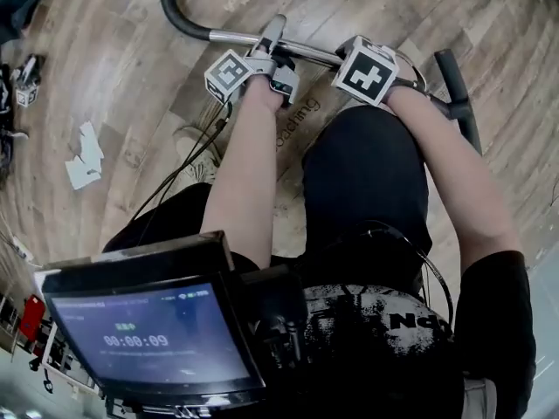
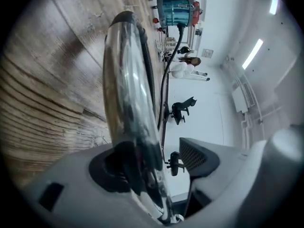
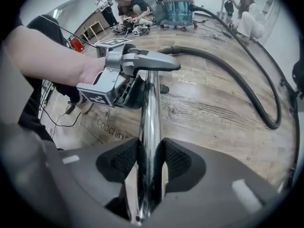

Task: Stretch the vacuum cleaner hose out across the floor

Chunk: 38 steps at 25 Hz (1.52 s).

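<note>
The vacuum cleaner's chrome wand tube [image 1: 288, 47] lies level in front of me above the wooden floor, and both grippers are on it. My right gripper [image 3: 151, 158] is shut on the tube [image 3: 151, 108], its ribbed pads pressing from both sides. My left gripper [image 2: 156, 163] is open: the tube [image 2: 126, 94] runs between its jaws against one pad, and the other pad [image 2: 197, 156] stands apart. In the head view the left gripper [image 1: 272, 46] is beside the right gripper [image 1: 349, 58]. The black hose [image 3: 237, 75] curves across the floor to the teal vacuum cleaner [image 3: 176, 6].
White paper scraps [image 1: 85, 157] lie on the floor at the left. Cables [image 1: 179, 168] hang past my legs, and a screen [image 1: 153, 334] sits at my chest. Several people [image 3: 130, 4] work near the vacuum cleaner at the back, where equipment lies on the floor.
</note>
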Each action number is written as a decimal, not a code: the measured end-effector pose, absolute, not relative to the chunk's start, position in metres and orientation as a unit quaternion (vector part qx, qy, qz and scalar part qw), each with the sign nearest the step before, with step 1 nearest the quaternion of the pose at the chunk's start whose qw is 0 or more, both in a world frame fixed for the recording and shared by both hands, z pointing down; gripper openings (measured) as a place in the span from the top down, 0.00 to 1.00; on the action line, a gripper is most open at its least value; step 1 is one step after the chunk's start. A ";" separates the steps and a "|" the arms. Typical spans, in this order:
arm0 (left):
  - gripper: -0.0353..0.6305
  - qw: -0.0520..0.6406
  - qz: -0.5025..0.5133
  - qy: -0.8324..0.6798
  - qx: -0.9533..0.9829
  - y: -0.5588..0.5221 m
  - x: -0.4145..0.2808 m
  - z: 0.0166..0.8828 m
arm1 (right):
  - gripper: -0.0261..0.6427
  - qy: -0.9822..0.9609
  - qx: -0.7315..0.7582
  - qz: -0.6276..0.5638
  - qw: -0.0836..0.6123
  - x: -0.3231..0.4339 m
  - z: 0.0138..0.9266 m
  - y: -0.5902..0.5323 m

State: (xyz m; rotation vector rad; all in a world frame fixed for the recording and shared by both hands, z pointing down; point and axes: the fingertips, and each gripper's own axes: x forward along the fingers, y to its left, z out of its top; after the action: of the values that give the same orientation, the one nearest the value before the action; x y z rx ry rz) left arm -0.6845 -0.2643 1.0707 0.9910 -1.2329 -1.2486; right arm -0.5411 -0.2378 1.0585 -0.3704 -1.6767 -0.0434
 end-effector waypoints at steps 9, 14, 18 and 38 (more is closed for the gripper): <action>0.77 0.504 -0.569 -0.537 0.366 -0.278 -0.714 1.044 | 0.69 -0.767 -0.159 -0.079 0.616 -0.565 1.031 -0.263; 0.77 0.478 -0.498 -0.582 0.430 -0.293 -0.716 1.000 | 0.68 -0.750 -0.142 -0.187 0.619 -0.579 1.040 -0.277; 0.76 0.469 -0.465 -0.593 0.460 -0.306 -0.716 0.964 | 0.76 -0.759 -0.122 -0.185 0.613 -0.596 1.036 -0.288; 0.88 0.406 -0.502 -0.638 0.420 -0.271 -0.796 0.877 | 0.88 -0.771 -0.100 -0.142 0.613 -0.626 0.965 -0.252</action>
State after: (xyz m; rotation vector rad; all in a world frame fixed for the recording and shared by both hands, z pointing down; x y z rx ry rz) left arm -0.7957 -0.2706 0.8766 1.0588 -1.6085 -1.2658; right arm -0.6261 -0.2520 0.9649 -0.2297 -1.7773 -0.3280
